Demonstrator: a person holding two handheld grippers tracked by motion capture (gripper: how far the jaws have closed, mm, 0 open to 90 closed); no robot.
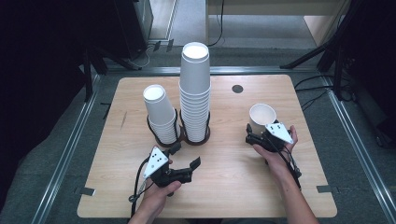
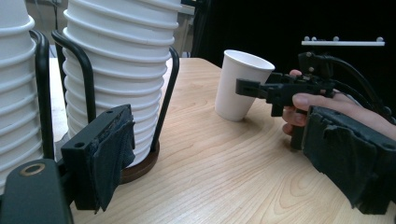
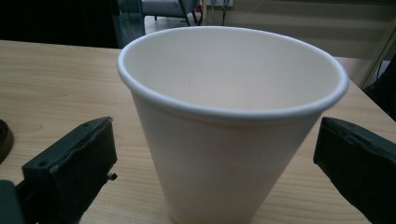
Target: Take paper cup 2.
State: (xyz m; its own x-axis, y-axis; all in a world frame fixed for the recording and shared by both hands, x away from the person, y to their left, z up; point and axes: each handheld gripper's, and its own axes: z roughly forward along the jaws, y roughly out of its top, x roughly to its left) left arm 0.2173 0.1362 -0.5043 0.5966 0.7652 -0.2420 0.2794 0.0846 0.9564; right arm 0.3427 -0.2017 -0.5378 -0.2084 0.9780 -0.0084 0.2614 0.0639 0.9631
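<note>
A single white paper cup (image 1: pixel 262 116) stands upright on the wooden table (image 1: pixel 224 186) at the right. My right gripper (image 1: pixel 261 131) is open around it, one jaw on each side; in the right gripper view the cup (image 3: pixel 224 140) stands between the pads with a gap on both sides. My left gripper (image 1: pixel 185 156) is open with nothing between its jaws, low over the table, just in front of two stacks of white cups. From the left gripper view, the cup (image 2: pixel 240 86) and the other hand's gripper show farther off.
A tall stack of cups (image 1: pixel 194 88) and a shorter stack (image 1: pixel 160 114) stand in black wire holders near the table's middle. A dark round hole (image 1: pixel 237 88) sits at the back. Tripod legs and cables lie on the floor around the table.
</note>
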